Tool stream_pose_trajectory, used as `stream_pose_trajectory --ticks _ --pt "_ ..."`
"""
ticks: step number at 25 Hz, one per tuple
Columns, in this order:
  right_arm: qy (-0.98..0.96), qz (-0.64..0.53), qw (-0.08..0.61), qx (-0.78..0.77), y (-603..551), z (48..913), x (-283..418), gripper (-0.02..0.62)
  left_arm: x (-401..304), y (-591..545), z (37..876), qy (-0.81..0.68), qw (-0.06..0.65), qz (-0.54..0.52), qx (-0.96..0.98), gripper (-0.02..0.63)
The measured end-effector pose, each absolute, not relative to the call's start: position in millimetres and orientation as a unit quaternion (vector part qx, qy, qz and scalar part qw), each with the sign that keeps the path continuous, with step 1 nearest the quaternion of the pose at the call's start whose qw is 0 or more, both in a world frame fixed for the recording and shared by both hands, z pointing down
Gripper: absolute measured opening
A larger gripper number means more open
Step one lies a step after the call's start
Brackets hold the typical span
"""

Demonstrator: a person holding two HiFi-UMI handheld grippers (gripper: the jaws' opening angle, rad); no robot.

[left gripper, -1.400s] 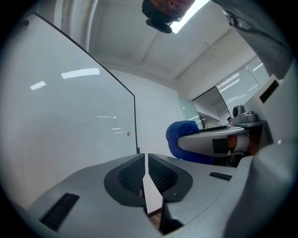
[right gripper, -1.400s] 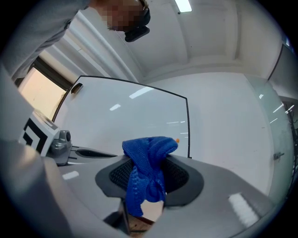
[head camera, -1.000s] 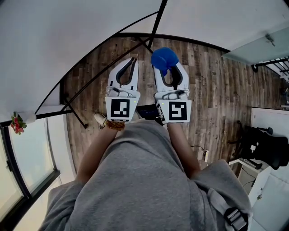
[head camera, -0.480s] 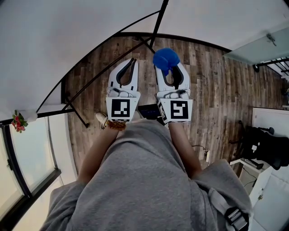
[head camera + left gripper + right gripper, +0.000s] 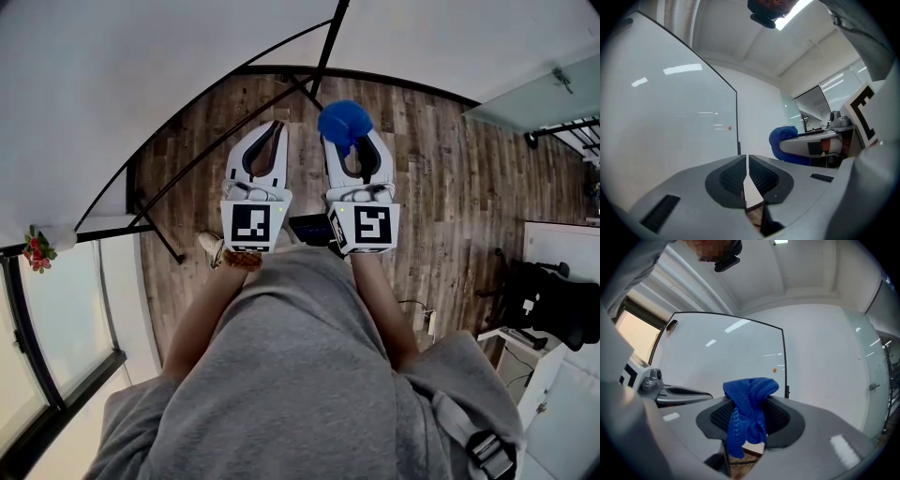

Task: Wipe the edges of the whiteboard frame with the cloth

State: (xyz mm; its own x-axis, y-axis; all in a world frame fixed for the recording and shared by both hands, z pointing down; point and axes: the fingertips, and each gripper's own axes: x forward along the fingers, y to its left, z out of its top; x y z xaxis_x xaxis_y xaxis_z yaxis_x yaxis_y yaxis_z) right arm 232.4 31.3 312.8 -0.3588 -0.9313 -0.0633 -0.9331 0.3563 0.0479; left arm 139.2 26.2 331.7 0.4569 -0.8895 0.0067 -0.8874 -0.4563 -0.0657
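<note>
The whiteboard stands ahead of me, its thin black frame running down at its right side. In the right gripper view that frame edge shows just past the blue cloth. My right gripper is shut on the cloth, which bunches over the jaw tips, short of the board. The left gripper hangs beside it, shut and empty. In the left gripper view the closed jaws point at the board and its frame edge, with the cloth at right.
Below lies a wooden floor, with the board's black stand leg at left. A window with red flowers is at far left. A black office chair stands at right. My shoe shows under the left gripper.
Both grippers and the cloth have drifted very slightly to the right; otherwise nothing has visibly changed.
</note>
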Motion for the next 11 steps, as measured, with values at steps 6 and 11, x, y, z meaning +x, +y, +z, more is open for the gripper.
stream_pose_trajectory --ticks 6,11 --pt "0.818 0.028 0.018 -0.574 34 315 241 0.173 142 30 338 0.518 0.02 -0.022 -0.855 0.025" --pt "0.816 0.009 0.013 -0.578 36 327 245 0.173 143 37 348 0.515 0.007 -0.026 -0.857 0.025"
